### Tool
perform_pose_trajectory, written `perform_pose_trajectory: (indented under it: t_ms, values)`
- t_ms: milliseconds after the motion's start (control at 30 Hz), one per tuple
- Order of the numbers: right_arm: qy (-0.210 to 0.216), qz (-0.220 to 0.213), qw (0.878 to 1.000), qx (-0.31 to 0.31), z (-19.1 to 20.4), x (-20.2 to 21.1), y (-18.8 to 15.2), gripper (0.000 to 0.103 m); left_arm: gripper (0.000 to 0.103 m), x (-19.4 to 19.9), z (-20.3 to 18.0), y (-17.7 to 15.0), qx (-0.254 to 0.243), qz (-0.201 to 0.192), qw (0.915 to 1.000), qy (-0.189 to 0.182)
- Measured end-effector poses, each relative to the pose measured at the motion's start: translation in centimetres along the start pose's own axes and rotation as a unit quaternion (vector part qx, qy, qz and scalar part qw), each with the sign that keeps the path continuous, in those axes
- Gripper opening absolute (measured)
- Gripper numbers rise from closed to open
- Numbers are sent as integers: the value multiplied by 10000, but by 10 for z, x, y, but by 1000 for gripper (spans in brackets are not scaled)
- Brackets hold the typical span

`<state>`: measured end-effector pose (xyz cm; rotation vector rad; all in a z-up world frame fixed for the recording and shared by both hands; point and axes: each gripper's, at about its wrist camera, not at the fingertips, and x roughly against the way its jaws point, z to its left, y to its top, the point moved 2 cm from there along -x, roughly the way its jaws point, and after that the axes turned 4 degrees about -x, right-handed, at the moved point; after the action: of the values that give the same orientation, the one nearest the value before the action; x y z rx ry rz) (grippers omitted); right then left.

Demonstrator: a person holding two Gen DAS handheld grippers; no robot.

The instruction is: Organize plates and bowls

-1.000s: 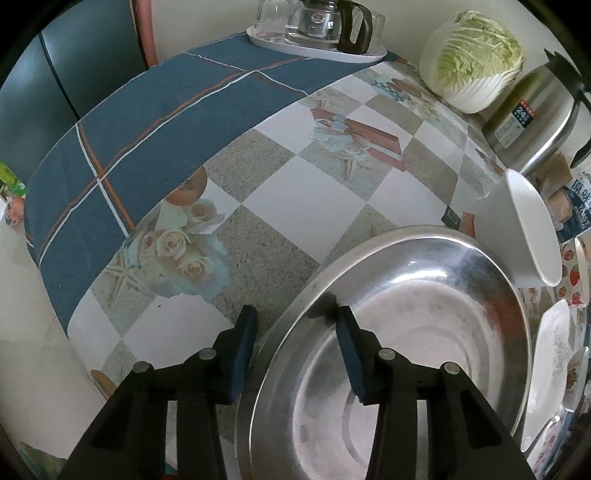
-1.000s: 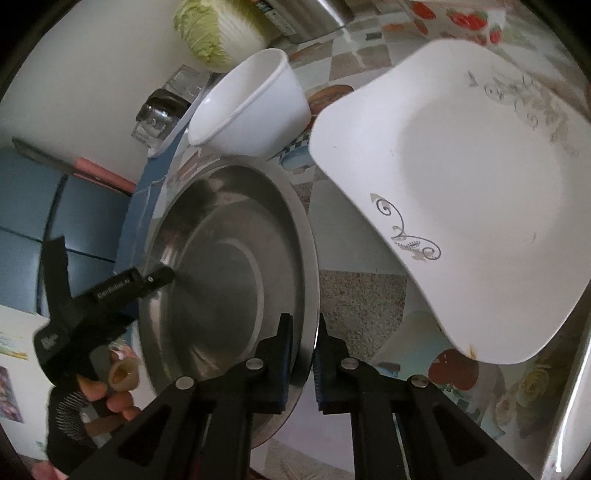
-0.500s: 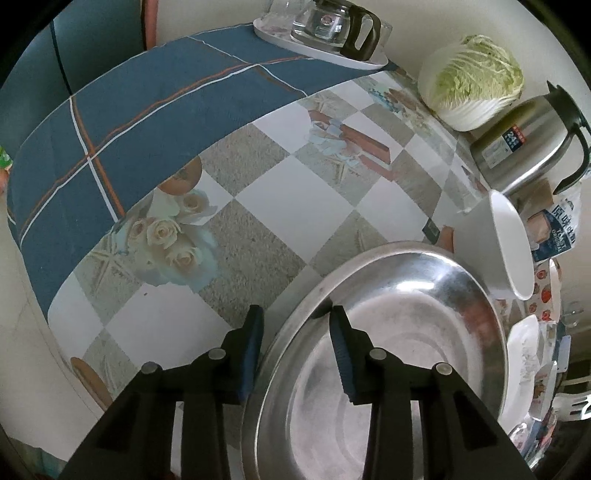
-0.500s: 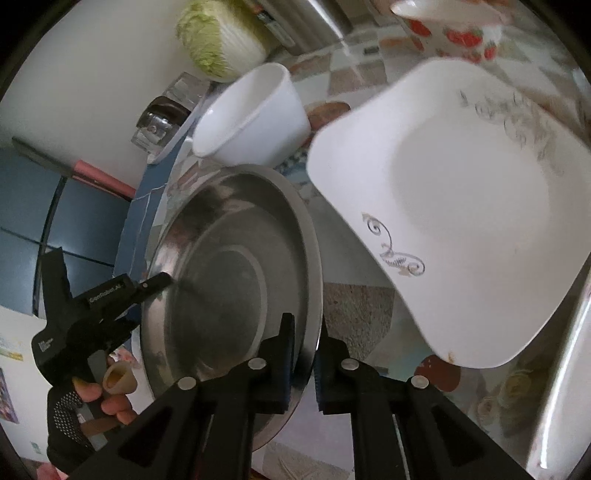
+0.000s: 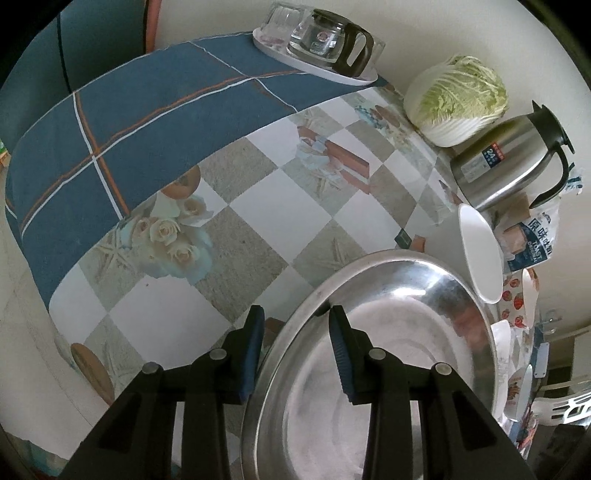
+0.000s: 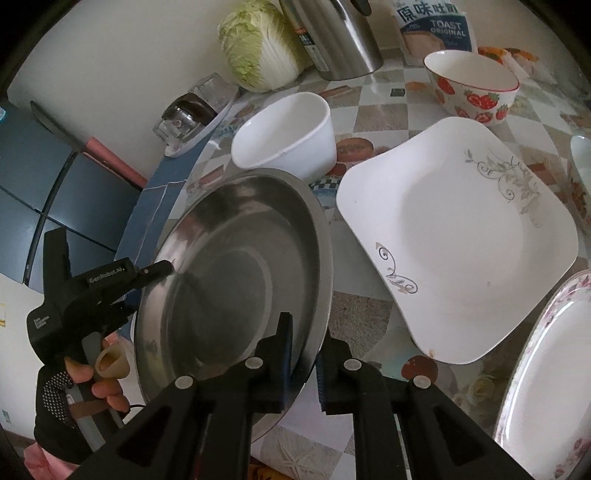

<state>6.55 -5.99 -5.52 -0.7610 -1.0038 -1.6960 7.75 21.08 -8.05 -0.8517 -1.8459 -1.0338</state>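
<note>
A large steel plate (image 5: 388, 354) is lifted and tilted above the table, held at opposite rims; it also shows in the right wrist view (image 6: 236, 273). My left gripper (image 5: 297, 339) straddles its near rim with a wide gap between the jaws. My right gripper (image 6: 304, 356) is shut on the plate's other rim. A white bowl (image 6: 284, 134) stands just behind the plate. A square white plate (image 6: 458, 236) with grey scrollwork lies to the right. A strawberry bowl (image 6: 471, 83) stands further back.
A cabbage (image 6: 258, 44), a steel thermos jug (image 5: 506, 162), a toast bag (image 6: 434, 26) and a tray with a glass pot (image 5: 325, 48) line the back. A floral-rimmed plate (image 6: 546, 373) lies at the right edge. Checked tablecloth (image 5: 236, 206) spreads left.
The steel plate has been raised and tilted further off the table, held at both rims. Both cameras rose with it, so more of the back of the table shows.
</note>
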Motion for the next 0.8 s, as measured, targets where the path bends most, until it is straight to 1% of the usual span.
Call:
perform_pose_trajectory:
  t_ms: [167, 367, 500, 700, 800]
  values:
    - [-14, 55, 10000, 7, -1, -3, 0, 12, 37, -3, 3, -2, 111, 100, 9999, 50]
    - [-30, 124, 9999, 82, 6, -12, 1, 12, 37, 1, 12, -3, 251, 48, 9997, 30]
    - [-25, 73, 9998, 193, 12, -11, 3, 12, 37, 5, 15, -2, 300, -20, 9995, -17]
    - [17, -51, 9998, 211, 12, -5, 7, 12, 37, 14, 7, 0, 162, -161, 9997, -71]
    - [35, -140, 9997, 202, 12, 1, 9, 12, 37, 17, 3, 2, 146, -189, 9996, -178]
